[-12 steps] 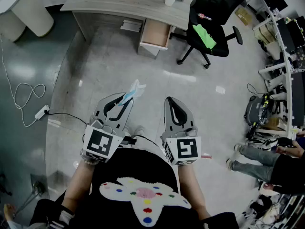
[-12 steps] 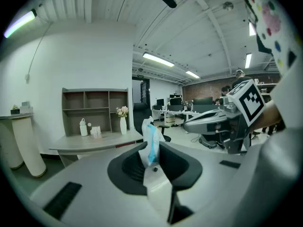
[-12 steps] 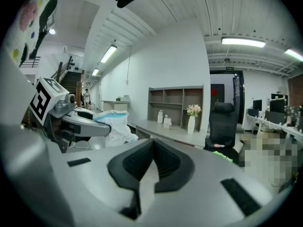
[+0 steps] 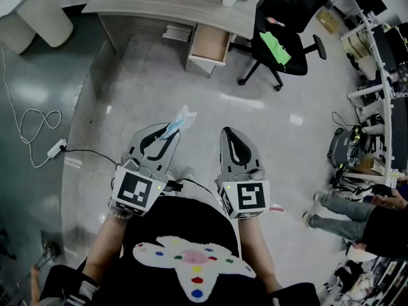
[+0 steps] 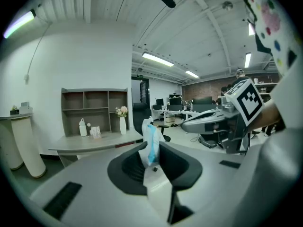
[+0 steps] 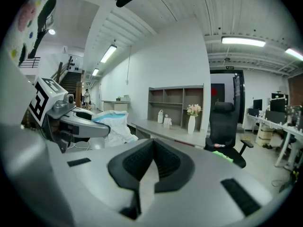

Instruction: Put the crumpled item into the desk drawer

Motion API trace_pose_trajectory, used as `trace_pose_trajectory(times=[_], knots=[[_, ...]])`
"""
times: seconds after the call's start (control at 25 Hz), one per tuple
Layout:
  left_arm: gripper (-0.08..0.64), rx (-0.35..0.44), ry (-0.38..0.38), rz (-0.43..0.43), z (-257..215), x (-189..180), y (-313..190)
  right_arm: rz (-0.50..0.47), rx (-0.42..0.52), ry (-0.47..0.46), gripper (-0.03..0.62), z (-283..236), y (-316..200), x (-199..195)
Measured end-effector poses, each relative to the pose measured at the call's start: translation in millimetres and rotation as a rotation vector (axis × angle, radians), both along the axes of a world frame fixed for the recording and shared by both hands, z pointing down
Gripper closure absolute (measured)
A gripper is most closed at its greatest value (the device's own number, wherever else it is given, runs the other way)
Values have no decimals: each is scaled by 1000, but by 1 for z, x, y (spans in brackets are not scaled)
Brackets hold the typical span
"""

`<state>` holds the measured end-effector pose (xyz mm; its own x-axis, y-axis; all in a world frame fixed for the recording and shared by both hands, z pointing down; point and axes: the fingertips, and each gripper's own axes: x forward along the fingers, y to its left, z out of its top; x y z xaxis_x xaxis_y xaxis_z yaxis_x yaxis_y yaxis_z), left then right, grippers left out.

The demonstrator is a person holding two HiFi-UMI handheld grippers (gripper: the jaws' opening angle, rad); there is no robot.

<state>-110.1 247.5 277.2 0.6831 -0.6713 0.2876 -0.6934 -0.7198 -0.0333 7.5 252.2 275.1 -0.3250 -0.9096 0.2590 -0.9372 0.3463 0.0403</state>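
The crumpled item (image 4: 180, 121), white with a blue strip, sticks up from the tips of my left gripper (image 4: 171, 130), which is shut on it. In the left gripper view the crumpled item (image 5: 150, 140) stands pinched between the dark pads of the left gripper (image 5: 151, 150). My right gripper (image 4: 231, 134) hangs beside it over the floor, shut and empty; its pads (image 6: 163, 162) meet in the right gripper view. The grey desk (image 4: 159, 8) stands ahead at the top of the head view, with its drawer (image 4: 207, 46) pulled open.
A black office chair (image 4: 284, 43) with a green thing on its seat stands right of the drawer. A power strip with a white cable (image 4: 54, 149) lies on the floor at left. A person's legs (image 4: 338, 210) and cluttered racks are at right.
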Motion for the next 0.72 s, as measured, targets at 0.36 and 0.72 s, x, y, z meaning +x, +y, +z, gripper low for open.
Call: trace_pose_trajectory(times=[0.36, 0.72], knots=[[489, -5, 2, 3, 4, 4, 0, -13, -17, -6, 589, 5, 1, -1], [489, 2, -5, -24, 3, 11, -1, -28, 10, -65, 589, -1, -1, 9]])
